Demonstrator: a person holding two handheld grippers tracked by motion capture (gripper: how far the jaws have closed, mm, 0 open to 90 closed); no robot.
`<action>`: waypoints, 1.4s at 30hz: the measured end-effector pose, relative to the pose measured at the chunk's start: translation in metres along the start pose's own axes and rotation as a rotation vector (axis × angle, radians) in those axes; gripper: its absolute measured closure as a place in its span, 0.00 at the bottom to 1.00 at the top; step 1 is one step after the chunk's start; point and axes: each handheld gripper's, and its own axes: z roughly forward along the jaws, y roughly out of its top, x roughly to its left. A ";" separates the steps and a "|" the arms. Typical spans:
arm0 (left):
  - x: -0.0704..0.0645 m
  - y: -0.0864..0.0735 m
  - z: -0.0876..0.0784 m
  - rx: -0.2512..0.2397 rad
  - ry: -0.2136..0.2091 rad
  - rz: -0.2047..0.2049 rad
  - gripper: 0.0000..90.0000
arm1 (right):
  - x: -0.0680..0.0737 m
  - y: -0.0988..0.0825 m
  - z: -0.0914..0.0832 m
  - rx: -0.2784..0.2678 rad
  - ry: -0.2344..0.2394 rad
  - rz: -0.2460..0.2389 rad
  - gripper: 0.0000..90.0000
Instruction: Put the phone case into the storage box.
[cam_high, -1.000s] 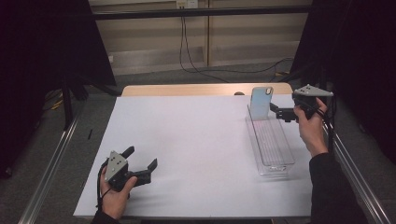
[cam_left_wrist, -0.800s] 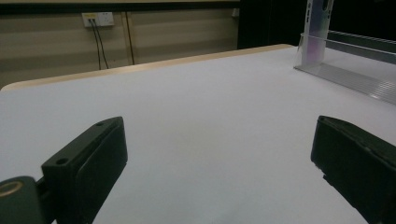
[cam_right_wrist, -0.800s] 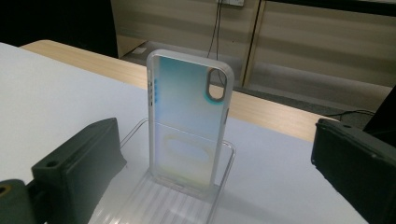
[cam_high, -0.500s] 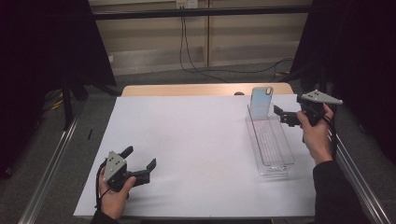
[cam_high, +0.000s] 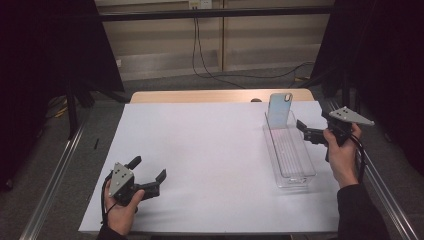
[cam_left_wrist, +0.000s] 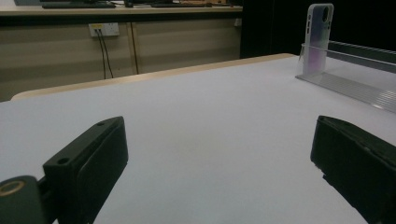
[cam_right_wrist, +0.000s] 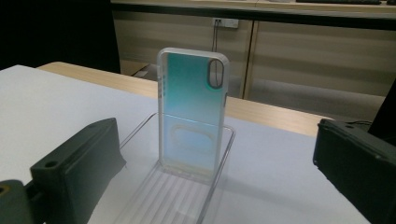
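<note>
My right gripper (cam_high: 306, 133), jaws wide, sits just beside the case (cam_high: 279, 109) standing in the tray (cam_high: 295, 175); left gripper (cam_high: 149, 176) wide on tabletop (cam_high: 210, 150).

You have a wooden table (cam_high: 200, 95) covered by a white sheet (cam_high: 210, 150); on the sheet lies a long clear plastic tray (cam_high: 292, 160).

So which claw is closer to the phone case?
Right. The right claw hovers open just beside the phone case standing in the clear tray; the left claw sits far across the table.
</note>
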 end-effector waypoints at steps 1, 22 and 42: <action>0.000 0.000 0.000 0.000 0.000 -0.001 0.05 | 0.001 -0.002 -0.002 -0.006 0.003 0.004 0.00; 0.001 0.000 -0.004 -0.008 0.010 -0.010 0.04 | 0.020 -0.020 -0.040 -0.055 -0.007 0.001 0.01; 0.005 -0.002 -0.016 -0.016 0.023 -0.013 0.04 | 0.037 -0.039 -0.073 -0.098 -0.059 -0.017 0.01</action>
